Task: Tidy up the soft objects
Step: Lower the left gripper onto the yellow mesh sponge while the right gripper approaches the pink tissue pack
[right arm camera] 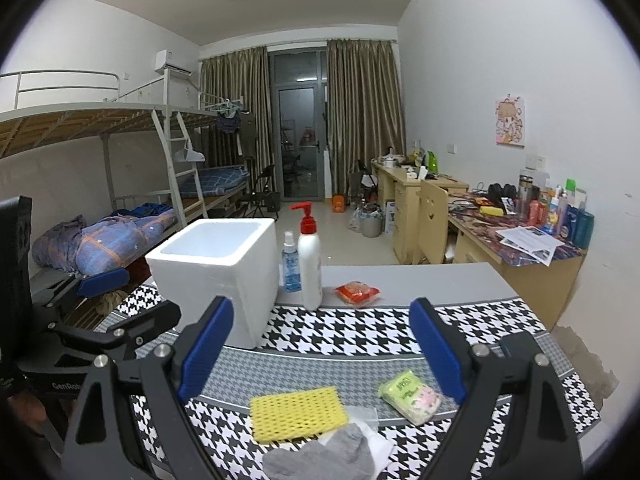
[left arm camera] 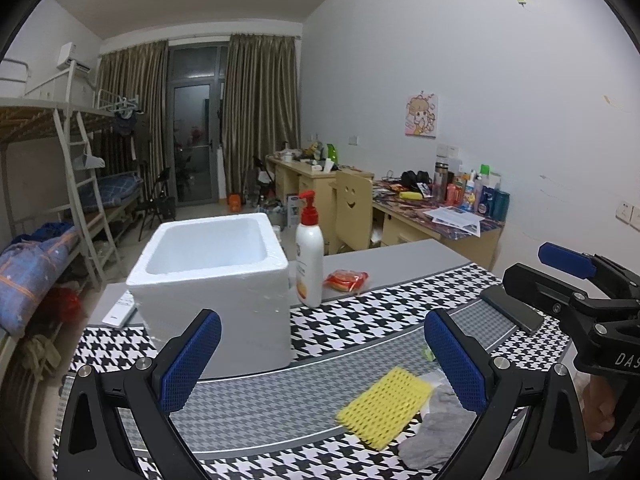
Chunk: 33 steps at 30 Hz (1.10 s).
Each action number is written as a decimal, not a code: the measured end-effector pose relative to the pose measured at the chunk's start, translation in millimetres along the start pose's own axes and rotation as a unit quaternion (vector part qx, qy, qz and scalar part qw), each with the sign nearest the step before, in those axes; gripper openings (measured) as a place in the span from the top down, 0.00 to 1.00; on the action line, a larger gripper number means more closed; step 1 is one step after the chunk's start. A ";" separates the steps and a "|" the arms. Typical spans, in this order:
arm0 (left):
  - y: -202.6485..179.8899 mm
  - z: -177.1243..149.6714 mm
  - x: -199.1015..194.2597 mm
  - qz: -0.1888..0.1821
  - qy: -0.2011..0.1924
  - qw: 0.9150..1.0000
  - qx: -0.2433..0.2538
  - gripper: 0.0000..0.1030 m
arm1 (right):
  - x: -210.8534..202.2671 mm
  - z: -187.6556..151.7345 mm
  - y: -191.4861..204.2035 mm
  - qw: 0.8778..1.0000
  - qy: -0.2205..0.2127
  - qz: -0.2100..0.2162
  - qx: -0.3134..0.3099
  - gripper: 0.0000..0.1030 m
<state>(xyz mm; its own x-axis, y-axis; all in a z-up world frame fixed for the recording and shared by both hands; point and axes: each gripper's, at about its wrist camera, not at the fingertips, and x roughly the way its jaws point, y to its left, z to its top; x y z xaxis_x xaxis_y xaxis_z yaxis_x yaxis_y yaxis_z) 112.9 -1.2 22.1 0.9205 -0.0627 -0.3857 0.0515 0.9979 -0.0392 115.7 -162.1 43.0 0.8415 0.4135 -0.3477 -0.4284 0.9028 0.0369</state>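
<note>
While both spread wide, left gripper [left arm camera: 322, 354], right gripper [right arm camera: 322, 346], above yellow sponge [right arm camera: 297, 412], grey cloth [right arm camera: 320, 456].

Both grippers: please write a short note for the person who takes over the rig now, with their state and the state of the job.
Left gripper: open, holds nothing, above the mat.
Right gripper: open, holds nothing.
White foam box: at the back left of the houndstooth mat; nothing shows inside.
Yellow sponge, grey cloth and green packet lie on the near part of the mat.
Done: nothing visible yet.
Left: probably move the soft things into the box.
</note>
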 end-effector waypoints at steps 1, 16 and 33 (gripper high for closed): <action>-0.5 -0.3 0.9 -0.001 0.001 1.000 0.001 0.01 | -0.2 -0.5 -0.7 1.000 0.001 -0.002 0.000 0.11; -19.4 -12.4 18.9 -0.021 0.026 0.999 0.007 0.01 | 3.4 -16.4 -28.9 0.999 0.019 -0.026 0.018 0.11; -35.0 -32.4 47.3 -0.028 0.068 0.997 0.020 0.01 | 14.1 -34.1 -52.3 0.997 0.048 -0.047 0.037 0.11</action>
<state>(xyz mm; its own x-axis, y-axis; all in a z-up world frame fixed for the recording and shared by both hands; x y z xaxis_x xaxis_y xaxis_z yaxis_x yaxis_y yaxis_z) 142.0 -39.6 -24.6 0.8552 -0.1181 -0.5047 0.1203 0.9923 -0.0285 138.8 -207.5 4.3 0.8394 0.3170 -0.4415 -0.3207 0.9447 0.0686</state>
